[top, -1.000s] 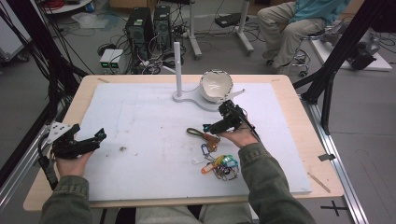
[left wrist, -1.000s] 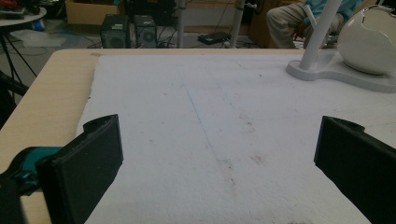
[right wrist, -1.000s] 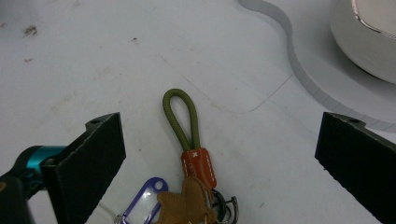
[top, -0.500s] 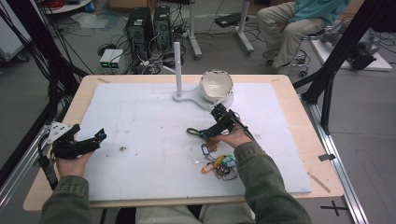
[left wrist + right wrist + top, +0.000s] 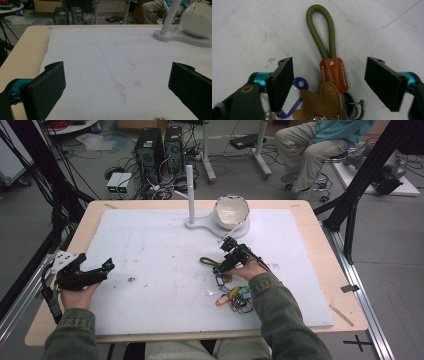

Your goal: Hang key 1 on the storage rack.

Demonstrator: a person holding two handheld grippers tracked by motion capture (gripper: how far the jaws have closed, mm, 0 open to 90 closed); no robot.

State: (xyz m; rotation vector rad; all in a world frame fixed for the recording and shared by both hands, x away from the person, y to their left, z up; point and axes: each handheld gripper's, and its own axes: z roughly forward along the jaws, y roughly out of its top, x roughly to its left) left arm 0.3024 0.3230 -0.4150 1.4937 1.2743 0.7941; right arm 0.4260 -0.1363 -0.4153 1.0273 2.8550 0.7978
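Keyring [image 5: 332, 75] on white mat [image 5: 150, 245], at 7 o'clock from bowl [image 5: 231, 211]: soft rope loop, stiff leather tab, loose charms; light, floppy. Best grip probably on tab. Right gripper [image 5: 329, 82] jaws just closing, straddle tab, not touching. Left gripper [image 5: 117, 87] apart, idle.

Brightness: the room was evenly lit and the white mat [image 5: 165, 250] looked bright.
Shadows: they were soft and small, close under the right gripper [image 5: 223, 265].
Glare: the white bowl [image 5: 231, 211] had a shiny spot near the upper middle.
Sharpness: the high view was a bit grainy and soft.
Close view: the green rope loop [image 5: 321, 32] was sharp, while the black pads [image 5: 47, 87] at the bottom corners were blurry.
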